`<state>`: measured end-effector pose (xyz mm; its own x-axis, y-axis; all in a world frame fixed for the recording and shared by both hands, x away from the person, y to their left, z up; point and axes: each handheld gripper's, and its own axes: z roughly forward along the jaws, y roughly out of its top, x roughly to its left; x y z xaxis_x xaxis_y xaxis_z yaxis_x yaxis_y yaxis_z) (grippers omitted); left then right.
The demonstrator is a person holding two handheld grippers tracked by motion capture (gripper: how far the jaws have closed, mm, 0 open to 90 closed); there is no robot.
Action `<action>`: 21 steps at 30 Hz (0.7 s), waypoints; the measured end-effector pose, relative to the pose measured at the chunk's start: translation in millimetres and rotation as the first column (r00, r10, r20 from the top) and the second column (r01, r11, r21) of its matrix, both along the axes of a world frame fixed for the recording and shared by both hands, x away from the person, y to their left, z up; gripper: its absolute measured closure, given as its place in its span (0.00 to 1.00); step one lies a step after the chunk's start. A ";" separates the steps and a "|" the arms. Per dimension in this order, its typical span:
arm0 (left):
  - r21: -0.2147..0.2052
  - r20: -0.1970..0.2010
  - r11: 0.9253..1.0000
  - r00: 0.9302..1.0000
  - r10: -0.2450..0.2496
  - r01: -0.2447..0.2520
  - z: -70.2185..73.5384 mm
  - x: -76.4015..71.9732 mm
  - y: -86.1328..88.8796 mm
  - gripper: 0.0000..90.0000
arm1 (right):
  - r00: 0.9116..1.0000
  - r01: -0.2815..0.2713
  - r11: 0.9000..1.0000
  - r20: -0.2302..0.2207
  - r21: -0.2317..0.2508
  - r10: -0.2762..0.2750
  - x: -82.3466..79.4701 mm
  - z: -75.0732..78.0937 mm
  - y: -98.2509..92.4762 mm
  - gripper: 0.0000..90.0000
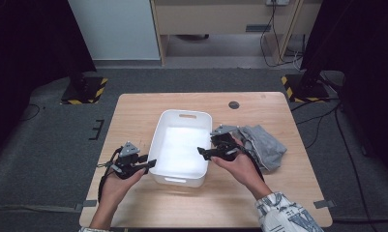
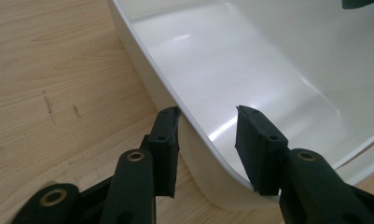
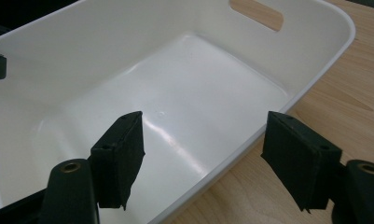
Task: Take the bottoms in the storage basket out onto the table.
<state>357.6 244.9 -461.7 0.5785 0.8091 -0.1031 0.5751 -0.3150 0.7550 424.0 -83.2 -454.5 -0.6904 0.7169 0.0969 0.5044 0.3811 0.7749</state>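
The empty white bin point(image 1: 179, 147) sits mid-table with the left gripper point(image 2: 208, 135) and right gripper point(image 3: 203, 154) each straddling a side wall, jaws spread and not yet pinching; gripping the bin appears still to come, grey cloth point(image 1: 261, 142) lying beside it.

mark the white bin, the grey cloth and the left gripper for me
white bin point(image 1: 158, 131): high view, on its left rim.
grey cloth point(image 1: 265, 143): high view, middle of the crumpled pile right of the bin.
left gripper point(image 2: 208, 122): left gripper view, gap between its tips, which straddle the bin's wall.
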 end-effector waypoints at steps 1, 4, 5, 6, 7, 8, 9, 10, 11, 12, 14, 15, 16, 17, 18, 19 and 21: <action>0.002 0.001 1.000 1.000 0.003 -0.003 0.1 -0.4 0.4 0.66 | 1.000 -0.001 1.000 0.003 -0.005 0.001 0.5 -0.7 0.7 0.33; -0.007 0.002 1.000 1.000 0.005 -0.005 -0.4 -1.1 0.8 0.66 | 0.999 0.027 1.000 0.021 -0.014 -0.026 1.7 2.0 -3.4 0.33; -0.009 0.001 1.000 1.000 0.004 -0.004 -0.5 -1.0 1.2 0.66 | 0.999 0.036 0.999 0.014 -0.027 -0.036 1.4 2.2 -5.3 0.31; -0.011 0.001 1.000 1.000 0.004 -0.004 -0.6 -1.1 1.2 0.66 | 0.999 0.035 0.999 0.001 -0.026 -0.035 1.7 1.4 -7.8 0.31; -0.009 0.003 1.000 1.000 0.006 -0.006 -0.6 -1.4 1.0 0.66 | 0.999 0.038 0.999 -0.032 -0.008 -0.038 1.3 -0.5 -9.3 0.29; -0.004 0.005 1.000 1.000 0.005 -0.005 -0.4 -1.7 0.6 0.66 | 0.998 0.038 0.999 -0.057 -0.013 -0.038 1.5 -3.2 -9.7 0.28; 0.001 0.006 1.000 1.000 0.004 -0.004 -0.1 -2.1 0.4 0.66 | 0.997 0.033 0.999 -0.073 -0.026 -0.035 1.6 -5.9 -8.6 0.27; 0.004 0.007 1.000 1.000 0.004 -0.004 0.0 -2.5 0.4 0.65 | 0.995 0.017 1.000 -0.096 -0.008 -0.018 1.4 -8.0 -6.8 0.28; 0.005 0.008 1.000 1.000 0.006 -0.006 0.1 -2.9 0.3 0.66 | 0.993 -0.001 1.000 -0.115 0.012 0.003 0.5 -10.0 -4.1 0.29; 0.008 0.010 1.000 1.000 0.005 -0.005 0.2 -3.4 0.1 0.66 | 0.994 -0.013 1.000 -0.107 0.004 0.013 -0.4 -11.1 -0.7 0.31; 0.018 0.013 1.000 1.000 0.009 -0.009 0.4 -4.1 1.0 0.66 | 0.997 -0.016 0.999 -0.079 -0.037 0.013 -1.4 -13.6 6.0 0.32; 0.025 0.014 1.000 1.000 0.014 -0.014 0.2 -4.1 2.1 0.66 | 0.996 -0.017 0.999 -0.093 -0.043 0.013 -0.7 -14.9 8.6 0.32; 0.025 0.014 1.000 1.000 0.014 -0.014 0.2 -4.1 2.1 0.66 | 0.996 -0.025 0.999 -0.093 -0.048 0.020 -0.3 -16.0 10.6 0.34; 0.037 0.010 0.999 1.000 0.024 -0.024 -1.0 -3.5 5.8 0.66 | 0.995 -0.027 0.998 -0.096 -0.050 0.022 -0.4 -16.7 13.0 0.35; 0.019 -0.001 0.999 1.000 0.028 -0.028 -2.1 -3.0 8.4 0.65 | 0.994 -0.034 0.998 -0.106 -0.049 0.029 0.2 -17.3 15.2 0.35; 0.004 -0.010 1.000 1.000 0.029 -0.029 -2.6 -2.8 11.3 0.65 | 0.994 -0.041 0.998 -0.103 -0.055 0.035 1.2 -17.5 18.2 0.35; 0.009 -0.007 0.999 0.999 0.038 -0.038 -2.5 -3.7 14.9 0.64 | 0.995 -0.043 0.996 -0.092 -0.075 0.036 3.0 -17.7 24.7 0.34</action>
